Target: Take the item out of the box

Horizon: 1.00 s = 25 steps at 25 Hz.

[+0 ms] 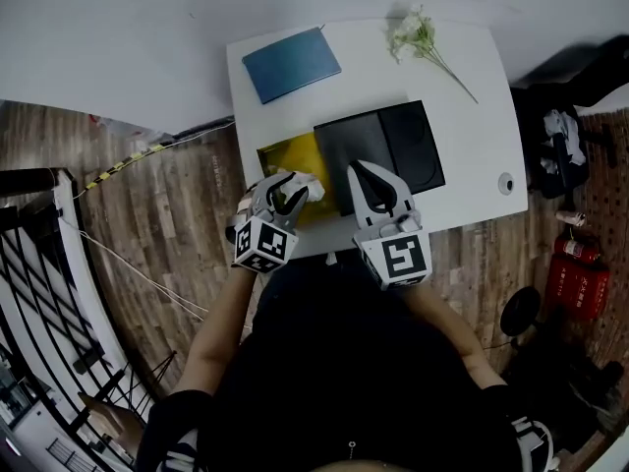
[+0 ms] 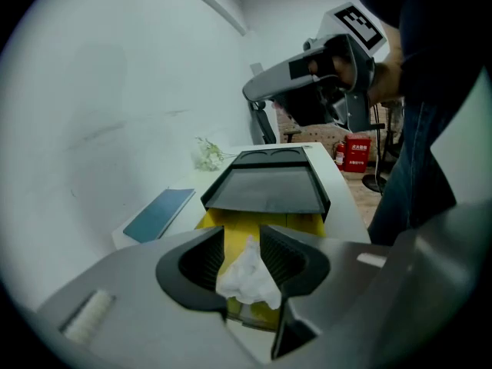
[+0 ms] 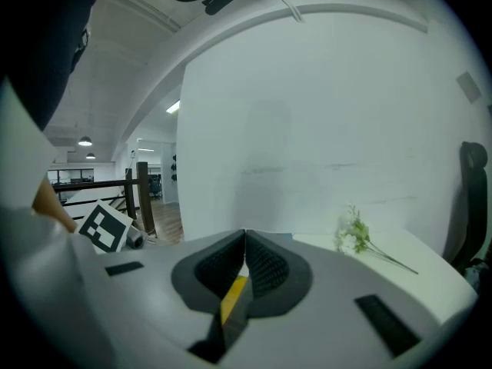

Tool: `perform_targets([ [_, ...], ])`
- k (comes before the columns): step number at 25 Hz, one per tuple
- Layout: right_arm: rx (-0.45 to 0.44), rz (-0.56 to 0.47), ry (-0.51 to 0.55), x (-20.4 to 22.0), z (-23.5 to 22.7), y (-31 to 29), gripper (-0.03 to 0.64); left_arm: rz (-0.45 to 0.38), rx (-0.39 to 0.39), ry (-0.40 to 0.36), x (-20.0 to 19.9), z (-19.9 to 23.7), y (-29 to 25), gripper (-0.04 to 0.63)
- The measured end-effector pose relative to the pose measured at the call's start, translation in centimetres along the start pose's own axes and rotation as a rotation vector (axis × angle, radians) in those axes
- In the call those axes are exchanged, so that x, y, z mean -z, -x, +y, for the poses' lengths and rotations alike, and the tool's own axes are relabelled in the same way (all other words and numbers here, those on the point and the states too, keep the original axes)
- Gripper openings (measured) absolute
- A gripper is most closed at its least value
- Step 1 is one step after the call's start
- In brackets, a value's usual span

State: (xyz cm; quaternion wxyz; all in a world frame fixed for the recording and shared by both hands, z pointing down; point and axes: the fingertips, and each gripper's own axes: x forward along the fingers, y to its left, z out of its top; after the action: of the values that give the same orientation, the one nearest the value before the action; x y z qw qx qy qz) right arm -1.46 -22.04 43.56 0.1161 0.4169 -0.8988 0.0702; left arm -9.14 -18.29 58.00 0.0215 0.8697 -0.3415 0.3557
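A yellow box (image 1: 280, 155) lies open on the white table (image 1: 472, 116), with its black lid (image 1: 378, 150) resting partly over its far side. My left gripper (image 1: 295, 190) hangs over the box's near end, shut on a crumpled white paper wad (image 1: 307, 187). In the left gripper view the wad (image 2: 247, 279) sits between the ribbed pads, above the yellow box (image 2: 211, 220) and in front of the lid (image 2: 269, 187). My right gripper (image 1: 362, 170) is held above the lid, jaws shut with tips touching and nothing gripped (image 3: 245, 241); yellow shows only through the gap beneath.
A blue notebook (image 1: 291, 63) lies at the table's far left. A sprig of white flowers (image 1: 418, 39) is at the far right. A small round object (image 1: 505, 184) sits near the right edge. Red fire extinguishers (image 1: 580, 273) stand on the wooden floor.
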Motion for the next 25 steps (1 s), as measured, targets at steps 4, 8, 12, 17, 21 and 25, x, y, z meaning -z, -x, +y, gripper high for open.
perform_targets([
  [4, 0.023, 0.002, -0.002, 0.2, -0.2, 0.1, 0.012, 0.054, 0.066, -0.067, 0.7, -0.7, -0.8, 0.161],
  [8, 0.048, -0.007, 0.007, 0.1, -0.5, 0.4, 0.012, 0.113, 0.139, -0.097, 1.3, -1.4, -1.4, 0.177],
  [12, 0.067, 0.006, -0.009, 0.5, -0.6, 0.8, 0.012, 0.172, 0.213, -0.135, 2.0, -2.1, -1.9, 0.191],
  [17, 0.087, 0.005, -0.019, 0.7, -0.9, 1.2, 0.012, 0.23, 0.281, -0.172, 2.6, -2.7, -2.2, 0.214],
  [21, 0.095, 0.002, -0.015, 0.7, -1.2, 1.3, 0.012, 0.287, 0.352, -0.174, 2.9, -3.5, -2.4, 0.248],
  [25, 0.091, 0.007, -0.007, 0.7, -1.1, 1.3, 0.012, 0.34, 0.392, -0.173, 3.6, -4.0, -2.4, 0.256],
])
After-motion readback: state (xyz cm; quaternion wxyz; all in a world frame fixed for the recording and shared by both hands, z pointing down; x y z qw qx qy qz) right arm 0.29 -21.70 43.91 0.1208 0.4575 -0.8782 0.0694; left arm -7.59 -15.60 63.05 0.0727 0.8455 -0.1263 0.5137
